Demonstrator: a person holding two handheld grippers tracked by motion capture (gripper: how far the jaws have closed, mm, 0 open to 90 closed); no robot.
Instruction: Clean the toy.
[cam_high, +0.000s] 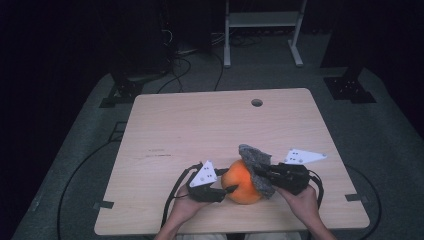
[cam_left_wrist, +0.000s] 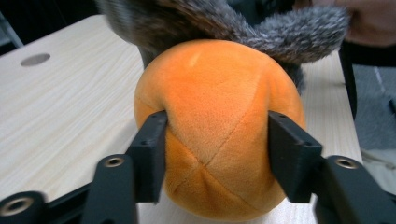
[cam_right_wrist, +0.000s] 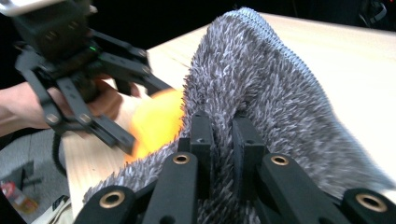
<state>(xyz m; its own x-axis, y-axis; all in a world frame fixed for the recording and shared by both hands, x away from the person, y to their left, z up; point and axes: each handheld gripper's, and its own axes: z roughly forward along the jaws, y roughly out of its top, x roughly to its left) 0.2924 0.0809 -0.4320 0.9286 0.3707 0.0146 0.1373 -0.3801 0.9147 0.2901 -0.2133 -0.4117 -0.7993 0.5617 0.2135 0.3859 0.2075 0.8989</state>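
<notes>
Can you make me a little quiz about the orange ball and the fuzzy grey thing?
1. True or false: the left gripper has its jaws on either side of the orange plush ball.
2. What does the right gripper pinch?
A. the table's edge
B. the grey furry cover
C. a cable
3. Fill in: the ball rests on a light wooden ____.

Key:
1. True. The pads dent the ball's sides.
2. B. Its jaws are shut on the fur, and the cover drapes over the ball's far side.
3. table
</notes>
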